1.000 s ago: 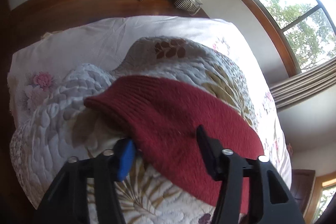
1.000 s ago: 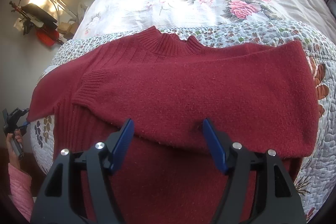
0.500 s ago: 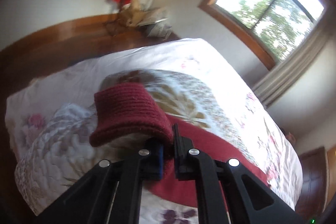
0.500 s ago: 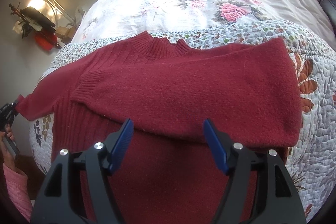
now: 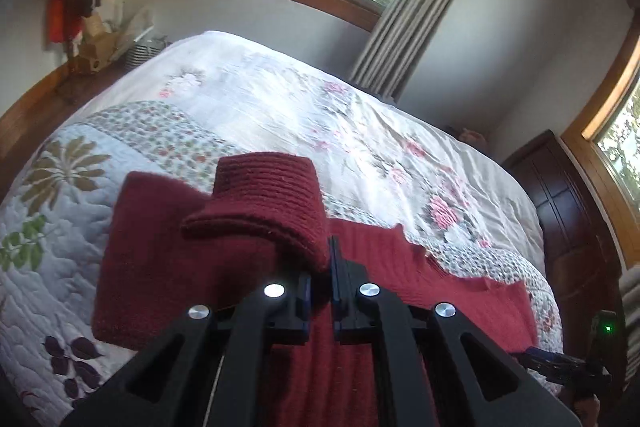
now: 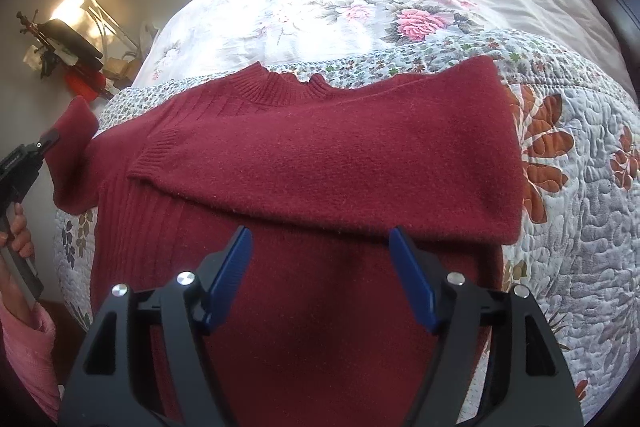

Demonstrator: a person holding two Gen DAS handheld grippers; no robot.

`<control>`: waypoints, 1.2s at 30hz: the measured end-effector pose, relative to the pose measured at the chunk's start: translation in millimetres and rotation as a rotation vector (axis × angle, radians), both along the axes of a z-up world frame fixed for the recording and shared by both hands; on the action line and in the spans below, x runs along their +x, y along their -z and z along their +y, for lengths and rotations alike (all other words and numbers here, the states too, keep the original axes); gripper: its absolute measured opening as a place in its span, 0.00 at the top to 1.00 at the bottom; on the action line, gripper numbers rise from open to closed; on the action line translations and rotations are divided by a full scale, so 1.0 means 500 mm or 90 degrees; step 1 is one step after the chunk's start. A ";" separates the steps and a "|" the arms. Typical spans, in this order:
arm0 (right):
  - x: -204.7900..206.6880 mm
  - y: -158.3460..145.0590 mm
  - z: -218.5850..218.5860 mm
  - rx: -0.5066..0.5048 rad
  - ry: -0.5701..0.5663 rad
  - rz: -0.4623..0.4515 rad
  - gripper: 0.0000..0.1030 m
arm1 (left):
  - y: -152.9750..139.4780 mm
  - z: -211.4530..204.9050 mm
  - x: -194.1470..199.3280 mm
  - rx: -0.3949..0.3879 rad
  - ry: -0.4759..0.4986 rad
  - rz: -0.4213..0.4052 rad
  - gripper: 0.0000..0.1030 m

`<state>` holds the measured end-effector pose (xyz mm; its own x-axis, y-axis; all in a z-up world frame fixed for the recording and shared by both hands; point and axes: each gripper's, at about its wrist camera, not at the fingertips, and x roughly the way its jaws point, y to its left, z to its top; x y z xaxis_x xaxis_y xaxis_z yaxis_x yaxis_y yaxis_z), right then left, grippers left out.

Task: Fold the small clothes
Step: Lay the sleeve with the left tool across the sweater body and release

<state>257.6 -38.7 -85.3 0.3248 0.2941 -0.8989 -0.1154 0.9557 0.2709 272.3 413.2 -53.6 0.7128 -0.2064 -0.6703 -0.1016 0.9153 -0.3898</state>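
With one sleeve already laid across the red sweater on the quilt, the left gripper is clamped on the other sleeve's cuff, which probably needs carrying across the body, while the right gripper hovers spread apart.

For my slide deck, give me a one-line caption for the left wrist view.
Left gripper shut on the red sweater's ribbed cuff, lifting the sleeve over a floral quilt.
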 end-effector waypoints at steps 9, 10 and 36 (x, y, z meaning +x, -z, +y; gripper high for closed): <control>-0.020 0.002 -0.041 0.011 0.011 -0.004 0.31 | 0.031 -0.214 0.037 0.003 0.126 0.021 0.93; -0.021 0.003 -0.043 0.011 0.012 -0.003 0.31 | 0.043 -0.238 0.040 0.006 0.133 0.028 0.93; -0.036 0.038 -0.080 0.028 0.015 0.018 0.30 | 0.140 -0.243 0.122 -0.087 0.100 0.141 0.86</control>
